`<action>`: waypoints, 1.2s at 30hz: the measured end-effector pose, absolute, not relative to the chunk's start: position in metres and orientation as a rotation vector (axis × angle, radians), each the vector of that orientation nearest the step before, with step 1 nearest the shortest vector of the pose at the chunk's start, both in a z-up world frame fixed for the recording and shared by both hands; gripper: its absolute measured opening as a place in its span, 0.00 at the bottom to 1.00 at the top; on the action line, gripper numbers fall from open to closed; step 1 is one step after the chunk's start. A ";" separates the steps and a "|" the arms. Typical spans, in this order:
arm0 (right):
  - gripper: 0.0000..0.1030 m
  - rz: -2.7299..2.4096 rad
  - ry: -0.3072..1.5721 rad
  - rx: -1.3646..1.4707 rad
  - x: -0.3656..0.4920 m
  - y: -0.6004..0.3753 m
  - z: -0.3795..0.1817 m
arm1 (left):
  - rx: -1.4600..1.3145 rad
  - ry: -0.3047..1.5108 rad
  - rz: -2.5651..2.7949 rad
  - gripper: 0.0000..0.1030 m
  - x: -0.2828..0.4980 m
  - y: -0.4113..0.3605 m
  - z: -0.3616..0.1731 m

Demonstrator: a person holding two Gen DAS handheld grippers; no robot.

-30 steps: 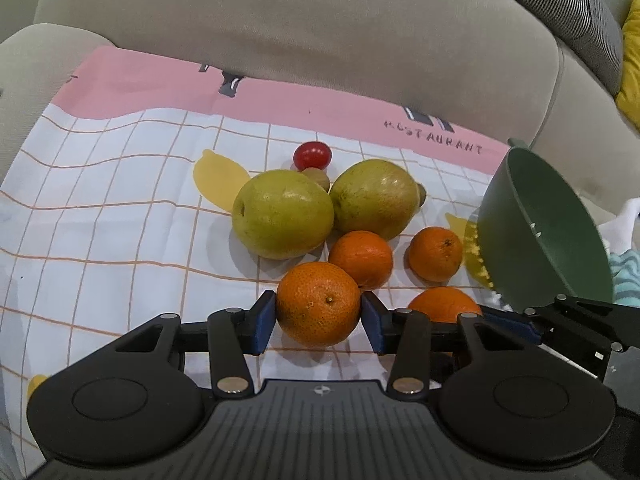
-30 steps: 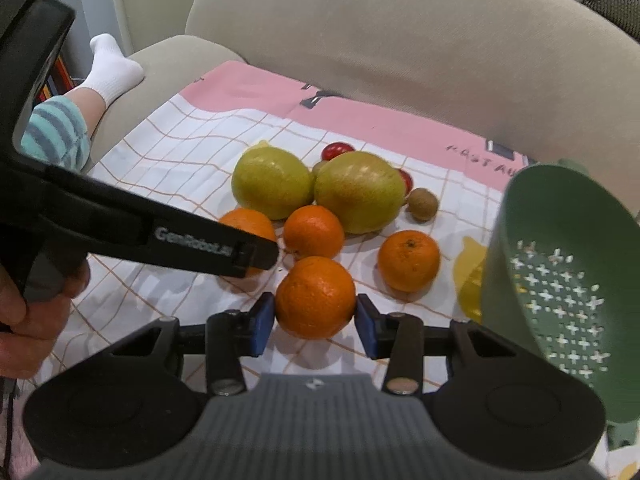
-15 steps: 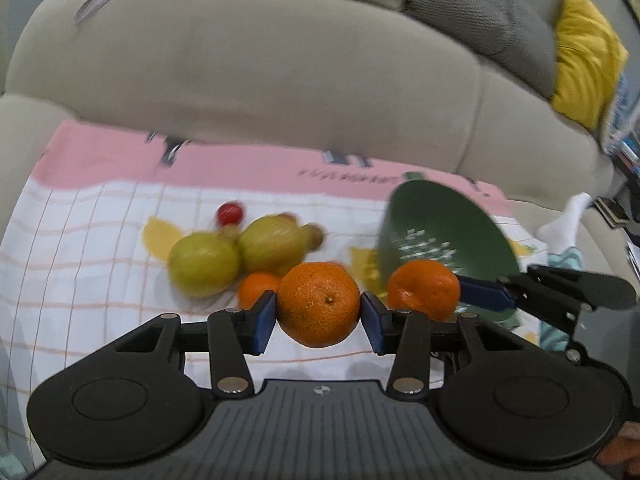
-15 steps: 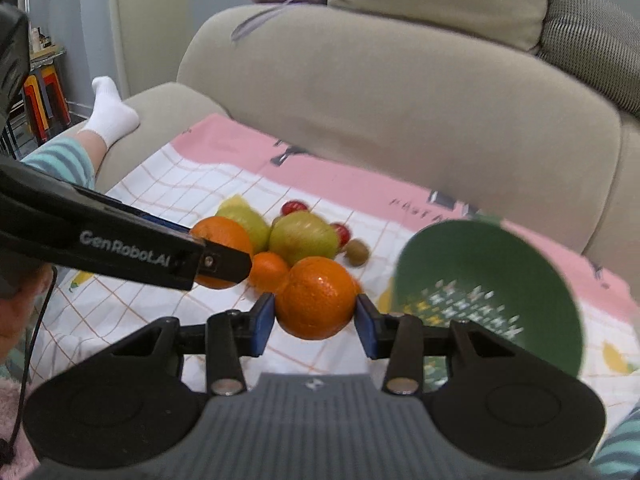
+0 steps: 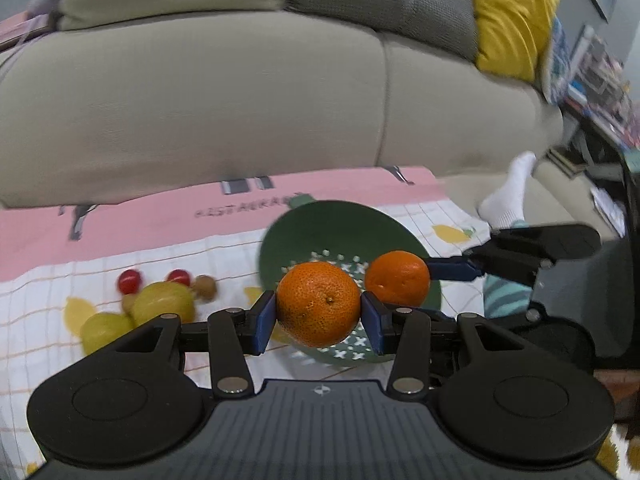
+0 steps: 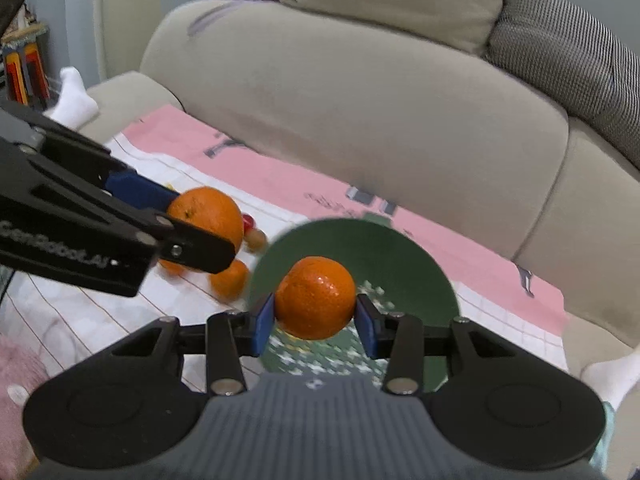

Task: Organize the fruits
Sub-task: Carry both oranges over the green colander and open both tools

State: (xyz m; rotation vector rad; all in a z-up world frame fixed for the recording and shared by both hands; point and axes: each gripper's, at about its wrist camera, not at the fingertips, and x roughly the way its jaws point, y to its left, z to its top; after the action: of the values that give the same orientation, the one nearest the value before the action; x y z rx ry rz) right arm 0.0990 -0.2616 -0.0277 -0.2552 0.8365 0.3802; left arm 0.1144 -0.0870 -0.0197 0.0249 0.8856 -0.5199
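Left wrist view: left hand-held gripper (image 5: pixel 319 317) clamps an orange (image 5: pixel 319 303) over the green colander (image 5: pixel 344 220)
Right hand-held gripper (image 6: pixel 315 317): grips another orange (image 6: pixel 315 297), also above it
Done: colander looks empty
Left: pears (image 5: pixel 162 304), tomatoes (image 5: pixel 129 281) on the cloth (image 5: pixel 40 304)

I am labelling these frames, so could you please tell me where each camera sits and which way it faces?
Left wrist: on the left gripper, facing forward and down over its orange to the colander, sofa behind; right gripper enters at right.
Right wrist: on the right gripper, facing its orange and the colander; left gripper enters at left.
Shared: colander, both oranges, cloth, sofa.
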 end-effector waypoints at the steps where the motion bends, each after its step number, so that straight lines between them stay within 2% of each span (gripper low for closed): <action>1: 0.40 0.381 0.855 -0.256 0.103 -0.267 -0.029 | 0.044 0.896 -0.528 0.50 0.118 -0.094 -0.022; 19: 0.40 0.485 1.174 -0.343 0.175 -0.309 -0.094 | 0.333 1.120 -0.653 0.50 0.167 -0.165 -0.077; 36: 0.40 0.560 1.305 -0.453 0.198 -0.297 -0.137 | 0.456 1.226 -0.652 0.50 0.191 -0.179 -0.116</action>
State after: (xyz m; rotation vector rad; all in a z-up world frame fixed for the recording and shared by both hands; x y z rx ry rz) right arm 0.1975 -0.2973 -0.1375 -0.4532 1.3051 0.5603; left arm 0.1915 -0.1789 -0.1160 0.4563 1.2255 -0.6523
